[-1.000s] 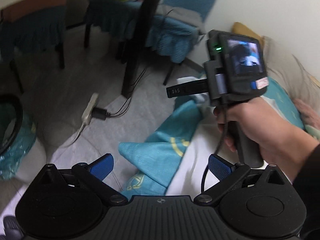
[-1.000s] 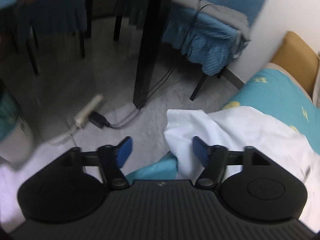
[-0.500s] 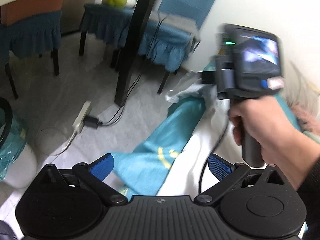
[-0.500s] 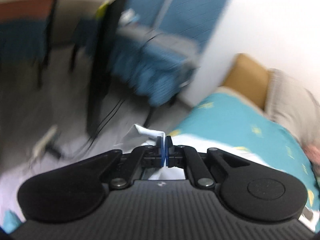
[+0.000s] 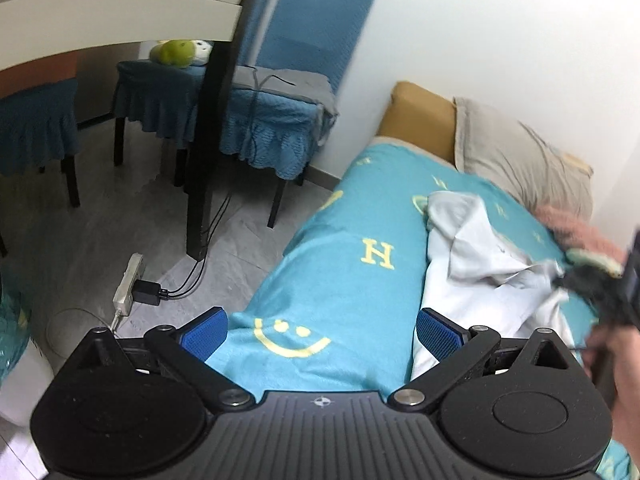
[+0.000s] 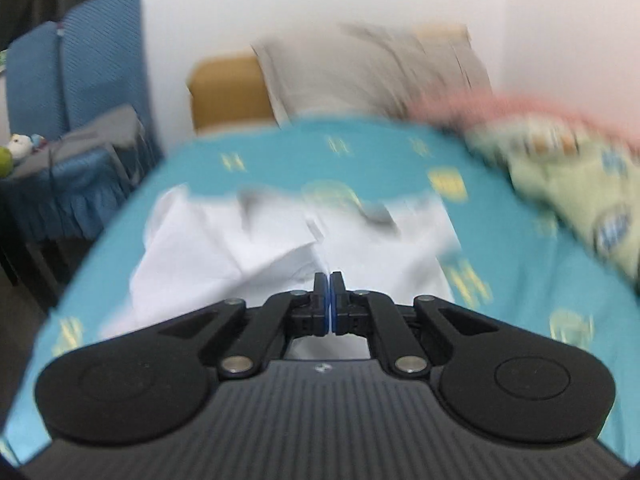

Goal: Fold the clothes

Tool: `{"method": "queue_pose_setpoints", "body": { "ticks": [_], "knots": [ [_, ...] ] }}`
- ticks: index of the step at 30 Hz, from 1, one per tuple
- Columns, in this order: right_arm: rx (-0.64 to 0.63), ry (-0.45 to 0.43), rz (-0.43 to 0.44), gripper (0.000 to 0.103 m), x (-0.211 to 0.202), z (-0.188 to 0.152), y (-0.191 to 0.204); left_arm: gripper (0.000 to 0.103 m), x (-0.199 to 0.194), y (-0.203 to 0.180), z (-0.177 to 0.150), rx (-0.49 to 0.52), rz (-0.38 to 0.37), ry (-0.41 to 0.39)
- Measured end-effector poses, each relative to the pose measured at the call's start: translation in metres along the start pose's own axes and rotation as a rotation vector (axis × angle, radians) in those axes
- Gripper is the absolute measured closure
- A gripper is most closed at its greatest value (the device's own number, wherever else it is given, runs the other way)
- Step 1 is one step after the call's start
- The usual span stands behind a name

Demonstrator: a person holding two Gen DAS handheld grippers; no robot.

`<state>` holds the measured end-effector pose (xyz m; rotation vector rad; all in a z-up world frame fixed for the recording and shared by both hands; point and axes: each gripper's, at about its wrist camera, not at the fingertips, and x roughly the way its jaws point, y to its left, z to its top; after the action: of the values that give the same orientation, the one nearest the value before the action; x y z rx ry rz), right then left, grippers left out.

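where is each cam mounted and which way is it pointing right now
Left wrist: rides the open left gripper, looking along the teal bedspread toward the chairs and wall; the person's right hand shows at the edge.
Right wrist: rides the right gripper, shut on the white garment, facing the pillow.
Shared: bedspread, garment, pillow.

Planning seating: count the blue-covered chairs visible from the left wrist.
3: one high-backed chair by the wall, one behind the table leg, one at far left; others may be hidden.
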<state>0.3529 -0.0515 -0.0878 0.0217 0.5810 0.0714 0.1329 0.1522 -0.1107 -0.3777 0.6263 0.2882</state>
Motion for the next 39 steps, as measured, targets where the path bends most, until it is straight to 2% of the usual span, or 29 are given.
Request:
{"method": "queue_pose_setpoints", "body": {
  "ticks": [1, 5, 7, 10, 14, 16, 17, 18, 21, 24, 26, 28, 29, 30, 31, 33, 34, 39],
  "knots": [
    [0.015, 0.031, 0.000, 0.097, -0.001, -0.009, -0.016, 0.001, 0.000, -0.004, -0.001, 0.013, 0.000, 0.002],
    [-0.055, 0.071, 0.004, 0.095, -0.006, -0.031, -0.040, 0.001, 0.004, -0.016, -0.006, 0.052, -0.007, 0.011],
    [-0.078, 0.057, 0.036, 0.095, -0.011, -0.033, -0.040, 0.001, 0.006, -0.020, -0.009, 0.064, -0.009, 0.018],
    [-0.176, 0.007, 0.104, 0.095, -0.015, -0.028, -0.015, 0.001, 0.011, -0.023, -0.011, 0.079, -0.008, 0.029],
    [-0.316, -0.005, 0.226, 0.094, -0.012, -0.023, 0.031, 0.001, 0.018, -0.025, -0.014, 0.086, -0.001, 0.045],
    [-0.343, -0.015, 0.282, 0.061, -0.012, -0.020, 0.050, 0.001, 0.022, -0.024, -0.013, 0.079, 0.001, 0.056],
    [-0.327, -0.039, 0.311, 0.032, -0.014, -0.019, 0.055, 0.001, 0.023, -0.022, -0.012, 0.076, 0.001, 0.058],
    [-0.311, -0.062, 0.339, 0.018, -0.015, -0.019, 0.059, 0.001, 0.024, -0.021, -0.012, 0.073, 0.001, 0.060],
    [-0.305, -0.102, 0.367, 0.019, -0.019, -0.017, 0.070, 0.001, 0.024, -0.019, -0.012, 0.068, -0.001, 0.064],
    [-0.361, -0.098, 0.329, 0.020, -0.010, -0.016, 0.084, 0.001, 0.024, -0.018, -0.012, 0.067, -0.004, 0.067],
    [-0.426, -0.087, 0.327, 0.020, 0.000, -0.015, 0.092, 0.001, 0.026, -0.019, -0.013, 0.067, -0.003, 0.072],
    [-0.482, -0.024, 0.312, 0.020, 0.015, -0.012, 0.101, 0.001, 0.027, -0.019, -0.013, 0.066, -0.001, 0.077],
    [-0.513, 0.002, 0.290, 0.026, 0.022, -0.011, 0.105, 0.001, 0.027, -0.018, -0.013, 0.066, 0.000, 0.079],
    [-0.529, 0.018, 0.270, 0.042, 0.028, -0.010, 0.107, 0.001, 0.028, -0.018, -0.013, 0.066, 0.001, 0.081],
    [-0.510, 0.034, 0.270, 0.052, 0.032, -0.006, 0.104, 0.001, 0.028, -0.019, -0.014, 0.071, -0.001, 0.080],
    [-0.470, 0.053, 0.253, 0.097, 0.039, 0.004, 0.099, 0.001, 0.027, -0.022, -0.016, 0.082, -0.006, 0.074],
    [-0.434, 0.028, 0.248, 0.094, 0.038, 0.011, 0.093, 0.001, 0.026, -0.023, -0.017, 0.088, -0.009, 0.071],
    [-0.201, -0.078, 0.189, 0.096, 0.042, 0.046, 0.051, 0.001, 0.024, -0.030, -0.021, 0.116, -0.022, 0.058]
  ]
}}
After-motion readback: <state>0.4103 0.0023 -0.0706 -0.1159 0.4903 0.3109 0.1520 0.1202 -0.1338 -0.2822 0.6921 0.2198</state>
